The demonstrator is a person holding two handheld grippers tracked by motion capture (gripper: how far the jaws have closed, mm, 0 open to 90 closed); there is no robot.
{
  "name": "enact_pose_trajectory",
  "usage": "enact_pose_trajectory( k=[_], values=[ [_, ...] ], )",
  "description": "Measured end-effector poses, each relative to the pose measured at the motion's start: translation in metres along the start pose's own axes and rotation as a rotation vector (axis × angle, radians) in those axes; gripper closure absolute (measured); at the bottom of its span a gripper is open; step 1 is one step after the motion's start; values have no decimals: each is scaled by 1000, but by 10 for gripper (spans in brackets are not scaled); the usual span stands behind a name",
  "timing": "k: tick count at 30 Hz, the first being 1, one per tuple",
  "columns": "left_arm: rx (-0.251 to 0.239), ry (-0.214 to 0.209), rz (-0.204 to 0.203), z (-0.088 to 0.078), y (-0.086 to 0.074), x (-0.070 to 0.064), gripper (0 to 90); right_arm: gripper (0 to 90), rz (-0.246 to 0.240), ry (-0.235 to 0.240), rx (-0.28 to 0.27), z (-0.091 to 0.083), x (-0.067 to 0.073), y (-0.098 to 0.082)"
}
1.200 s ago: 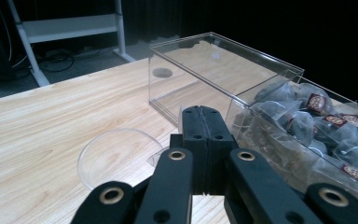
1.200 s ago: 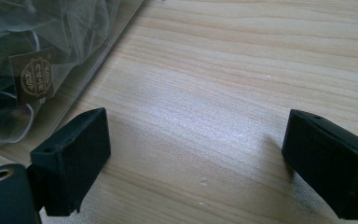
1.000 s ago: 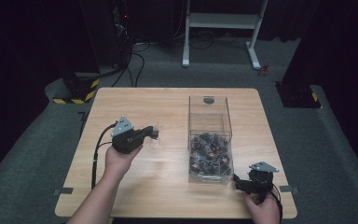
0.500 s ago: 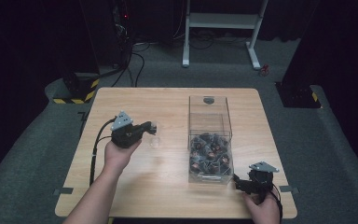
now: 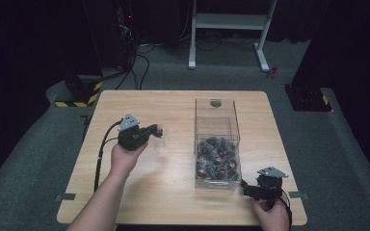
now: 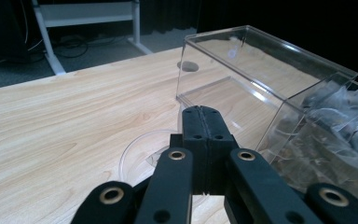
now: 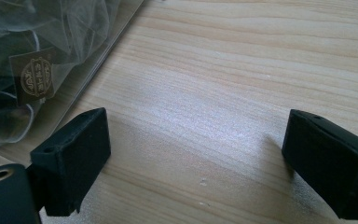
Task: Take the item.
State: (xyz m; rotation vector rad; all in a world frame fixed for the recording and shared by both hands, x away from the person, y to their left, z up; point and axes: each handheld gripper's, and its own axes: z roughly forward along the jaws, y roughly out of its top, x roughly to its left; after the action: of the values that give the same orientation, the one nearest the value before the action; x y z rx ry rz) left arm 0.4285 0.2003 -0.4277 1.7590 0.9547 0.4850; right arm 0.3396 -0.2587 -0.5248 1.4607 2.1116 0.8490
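A clear plastic box (image 5: 218,124) (image 6: 265,65) stands on the right half of the wooden table (image 5: 173,103). Its near end holds a heap of mesh sachets (image 5: 217,159) (image 6: 340,126) (image 7: 23,79) with small brown tags. My left gripper (image 5: 157,130) (image 6: 200,116) is held left of the box with its jaws pressed together. A clear round cup (image 5: 160,145) (image 6: 140,156) sits on the table just under its tips; I cannot tell whether the jaws pinch the rim. My right gripper (image 5: 245,186) (image 7: 200,154) rests low by the box's near right corner, jaws wide apart over bare wood.
A dark round spot (image 5: 215,103) (image 6: 188,66) shows at the box's far end. Beyond the table stand a white metal frame (image 5: 226,21), cables and a yellow-black striped base (image 5: 79,94) on grey floor. Bare wood lies left of and in front of the box.
The left gripper has drifted slightly farther from the person, still shut. The right gripper has stayed put.
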Motion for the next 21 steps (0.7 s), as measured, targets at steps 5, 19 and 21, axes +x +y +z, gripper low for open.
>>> enact_pose_trajectory(
  k=[5,19,21],
  values=[
    [1,10,-10,3,-1,2,898,77,0,0,0,0,0,0],
    [36,35,-9,13,-6,3,895,77,0,0,0,0,0,0],
    [47,37,-11,14,-7,4,895,77,0,0,0,0,0,0]
  ],
)
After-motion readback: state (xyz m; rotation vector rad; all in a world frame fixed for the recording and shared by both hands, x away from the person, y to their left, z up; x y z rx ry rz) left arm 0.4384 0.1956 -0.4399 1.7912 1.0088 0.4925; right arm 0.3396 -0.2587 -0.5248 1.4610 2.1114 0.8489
